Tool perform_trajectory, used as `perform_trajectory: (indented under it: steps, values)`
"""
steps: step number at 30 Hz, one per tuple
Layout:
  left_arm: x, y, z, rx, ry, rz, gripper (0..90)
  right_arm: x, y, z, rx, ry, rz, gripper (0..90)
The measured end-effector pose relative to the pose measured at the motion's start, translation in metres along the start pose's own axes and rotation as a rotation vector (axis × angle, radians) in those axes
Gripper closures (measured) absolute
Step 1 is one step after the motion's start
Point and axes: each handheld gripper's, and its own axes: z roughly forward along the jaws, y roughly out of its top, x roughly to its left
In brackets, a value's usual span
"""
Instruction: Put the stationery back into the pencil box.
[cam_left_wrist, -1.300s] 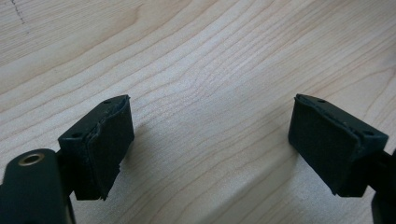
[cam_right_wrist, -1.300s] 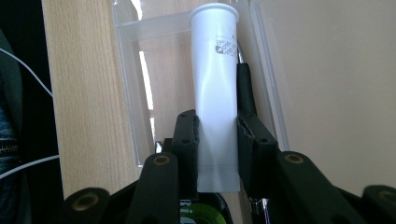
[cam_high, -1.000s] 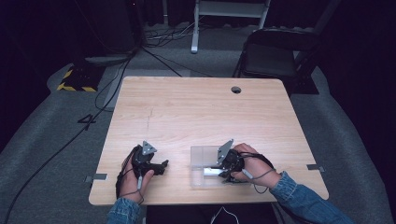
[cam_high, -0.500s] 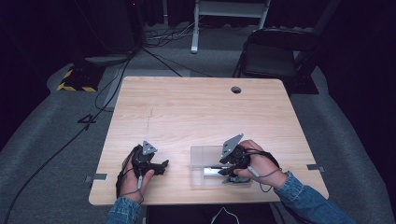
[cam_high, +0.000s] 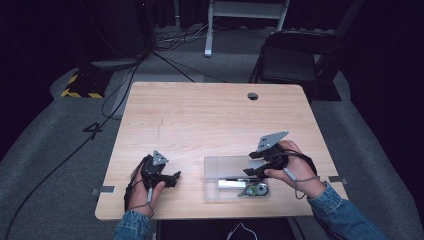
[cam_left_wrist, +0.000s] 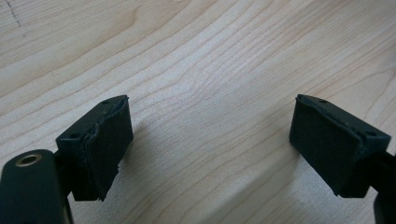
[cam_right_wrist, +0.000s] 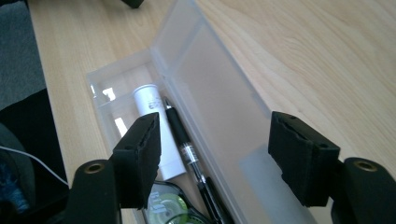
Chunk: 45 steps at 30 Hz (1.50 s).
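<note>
The pencil case (cam_high: 235, 176), a clear plastic box, lies on the table (cam_high: 215, 120) close to its near edge, right of centre. Its lid (cam_right_wrist: 224, 107) is swung back and lies flat on the far side of the tray. Inside the tray: a white tube (cam_right_wrist: 156, 128), a black pen (cam_right_wrist: 187, 149) just beside it, and a round green-labelled item (cam_right_wrist: 170, 205) at the end nearest the right gripper.

Status: the case stands open with contents loaded. Judged from this, closing the lid is what remains.

Orientation: the long axis of the pencil case runs parallel to the near table edge, left to right. The tube and pen lie along that same axis.

Right gripper (cam_high: 260, 167): above the right end of the case, jaws spread wide, grasping nothing.

Left gripper (cam_high: 167, 177): well to the left of the case, resting low over bare table, jaws released and empty.
</note>
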Motion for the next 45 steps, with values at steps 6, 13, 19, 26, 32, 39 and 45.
perform_trajectory:
  steps: [6,13,19,26,32,39,45]
  values:
    - [0.002,0.001,0.001,0.000,-0.007,0.006,13.0,-0.012,-0.010,-0.016,-0.032,-0.046,0.055,33.4]
    - [0.005,0.002,0.001,0.007,-0.014,0.012,12.8,-0.030,-0.027,-0.034,-0.059,-0.101,0.123,31.3]
    - [0.007,0.000,0.000,0.002,-0.025,0.017,12.8,-0.048,-0.044,-0.046,-0.071,-0.150,0.174,30.7]
    - [0.009,0.000,-0.001,0.002,-0.023,0.029,12.8,-0.070,-0.066,-0.057,-0.111,-0.196,0.258,30.7]
    - [0.012,-0.001,-0.002,0.003,-0.027,0.034,12.8,-0.085,-0.080,-0.058,-0.121,-0.231,0.297,30.7]
    - [0.016,-0.004,-0.005,0.008,-0.026,0.034,12.8,-0.103,-0.101,-0.052,-0.100,-0.288,0.317,30.7]
    - [0.016,-0.004,-0.005,0.007,-0.026,0.030,12.7,-0.111,-0.115,-0.047,-0.107,-0.324,0.317,31.1]
